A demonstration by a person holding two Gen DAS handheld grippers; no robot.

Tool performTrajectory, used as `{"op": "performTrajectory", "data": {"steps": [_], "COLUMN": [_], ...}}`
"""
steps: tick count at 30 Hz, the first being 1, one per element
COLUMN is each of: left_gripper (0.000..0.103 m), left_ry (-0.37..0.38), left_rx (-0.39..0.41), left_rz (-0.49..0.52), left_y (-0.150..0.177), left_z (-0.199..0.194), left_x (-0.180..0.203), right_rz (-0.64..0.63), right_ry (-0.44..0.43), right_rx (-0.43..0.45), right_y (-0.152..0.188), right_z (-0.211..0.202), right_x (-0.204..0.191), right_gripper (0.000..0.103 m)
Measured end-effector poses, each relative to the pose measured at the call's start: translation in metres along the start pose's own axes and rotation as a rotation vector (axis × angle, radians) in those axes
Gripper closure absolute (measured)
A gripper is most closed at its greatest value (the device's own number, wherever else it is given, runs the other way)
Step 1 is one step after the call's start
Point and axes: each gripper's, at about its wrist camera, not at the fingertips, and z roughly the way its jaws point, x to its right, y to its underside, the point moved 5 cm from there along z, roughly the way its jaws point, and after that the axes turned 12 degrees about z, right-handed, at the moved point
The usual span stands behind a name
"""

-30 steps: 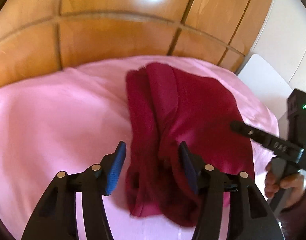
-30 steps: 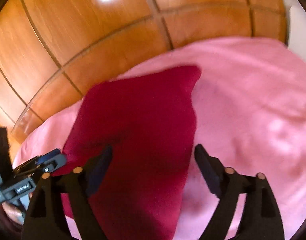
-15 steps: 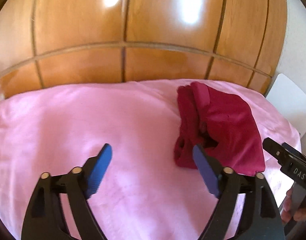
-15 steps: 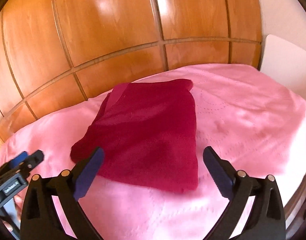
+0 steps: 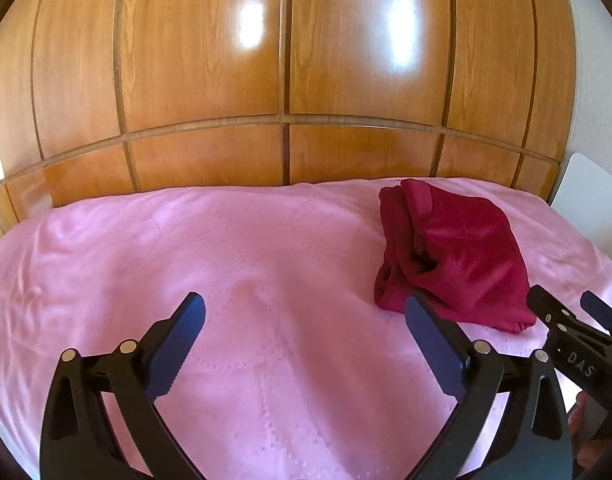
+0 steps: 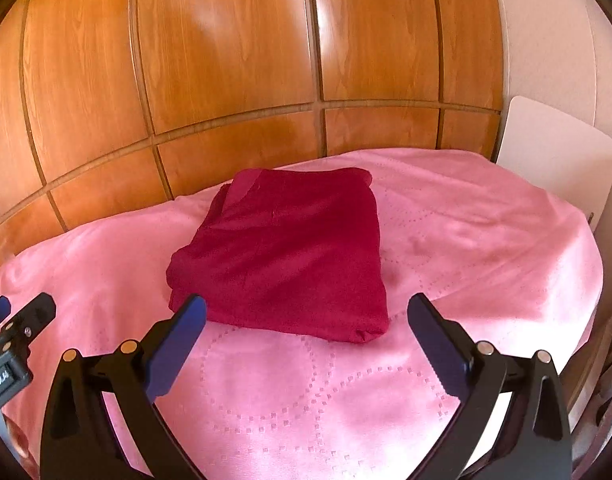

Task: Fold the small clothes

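A dark red garment [image 6: 290,256] lies folded in a thick rectangle on the pink cloth [image 6: 306,400] that covers the table. In the left wrist view the garment [image 5: 461,252] sits at the right, its layered edge facing me. My left gripper [image 5: 306,320] is open and empty above bare pink cloth [image 5: 186,248], left of the garment. My right gripper [image 6: 306,320] is open and empty just in front of the garment's near edge. The right gripper also shows at the right edge of the left wrist view [image 5: 569,316]; the left one shows at the left edge of the right wrist view [image 6: 14,320].
A glossy wooden panelled wall [image 5: 286,60] stands right behind the table. A white board [image 6: 553,156] leans at the far right corner. The table edge drops off at the right [image 6: 585,300].
Both grippers have pulled back and up from the garment and opened wider. The left gripper has shifted left, so the garment now lies off to its right.
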Motion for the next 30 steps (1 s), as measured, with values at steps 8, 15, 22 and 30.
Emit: {"op": "performTrajectory", "data": {"steps": [8, 15, 22, 30], "left_gripper": [0.004, 0.004, 0.004, 0.004], "left_ry": [-0.006, 0.0, 0.0, -0.005], "left_rx": [-0.01, -0.011, -0.02, -0.017], "left_rz": [0.01, 0.001, -0.004, 0.002], "left_y": [0.002, 0.0053, 0.0068, 0.0061], "left_z": [-0.001, 0.0, 0.0016, 0.002], "left_x": [0.0024, 0.0042, 0.0031, 0.0029], "right_rz": [0.004, 0.0, -0.012, -0.017], "right_ry": [0.005, 0.006, 0.008, 0.01], "right_rx": [-0.012, -0.02, -0.021, -0.017], "right_y": [-0.0009, 0.0016, 0.0054, 0.0051], "right_z": [-0.0012, -0.0004, -0.0012, -0.0013], "right_x": [0.0072, 0.0085, 0.0051, 0.0074], "right_gripper": [0.002, 0.002, 0.002, 0.002]}}
